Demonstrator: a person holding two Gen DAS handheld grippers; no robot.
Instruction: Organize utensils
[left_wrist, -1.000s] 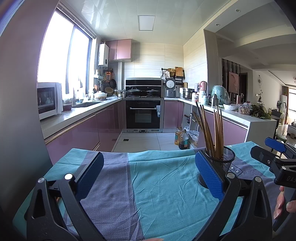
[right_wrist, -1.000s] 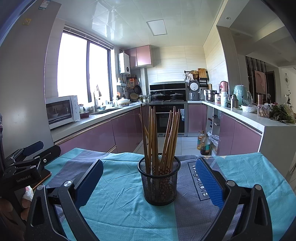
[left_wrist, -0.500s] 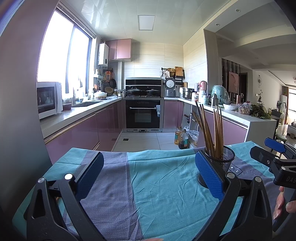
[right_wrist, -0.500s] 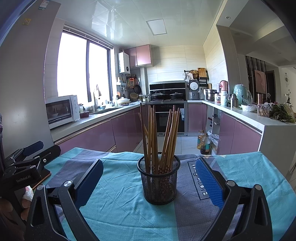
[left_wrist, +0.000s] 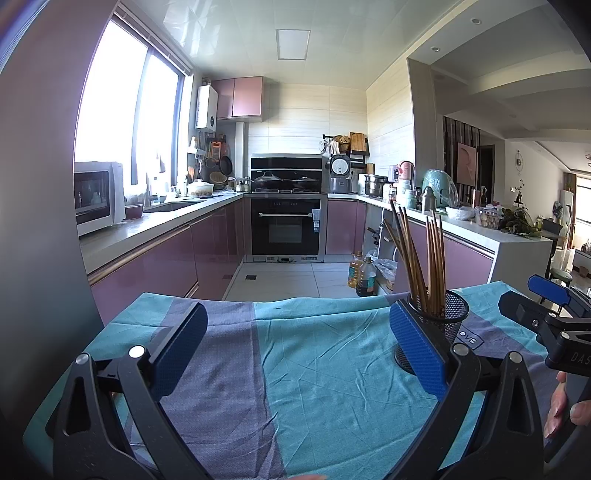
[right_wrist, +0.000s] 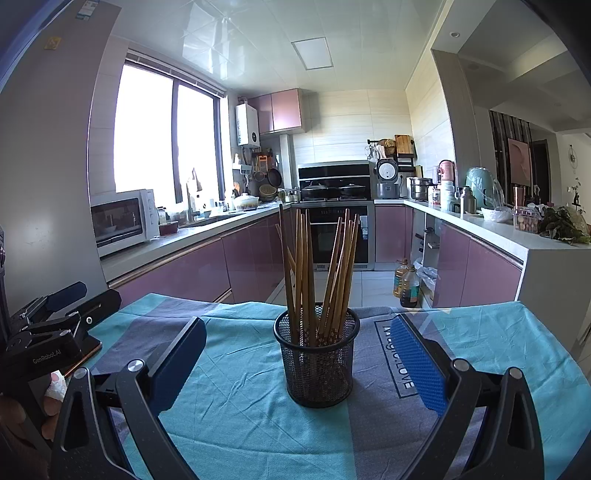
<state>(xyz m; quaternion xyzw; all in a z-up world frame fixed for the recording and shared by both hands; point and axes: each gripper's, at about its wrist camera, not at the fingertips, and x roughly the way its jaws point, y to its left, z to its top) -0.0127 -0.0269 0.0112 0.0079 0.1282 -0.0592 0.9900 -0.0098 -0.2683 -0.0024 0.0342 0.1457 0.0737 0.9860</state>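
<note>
Both grippers are held low over the table, with fingers spread wide and nothing between them. The right gripper (right_wrist: 295, 363) faces a black mesh cup (right_wrist: 316, 360) full of wooden chopsticks (right_wrist: 321, 273), standing upright on the teal and grey cloth (right_wrist: 240, 410). The left gripper (left_wrist: 299, 349) points at bare cloth; there the cup (left_wrist: 441, 328) stands just behind its right finger. Behind is a kitchen with purple cabinets (left_wrist: 155, 266) and an oven (left_wrist: 286, 225). Only the right view shows the whole cup.

"GenRobot.AI" on left claw (right_wrist: 48, 325), "LOVE" on tablecloth (right_wrist: 402, 369), "DAS" on right claw (left_wrist: 554, 325)
</note>
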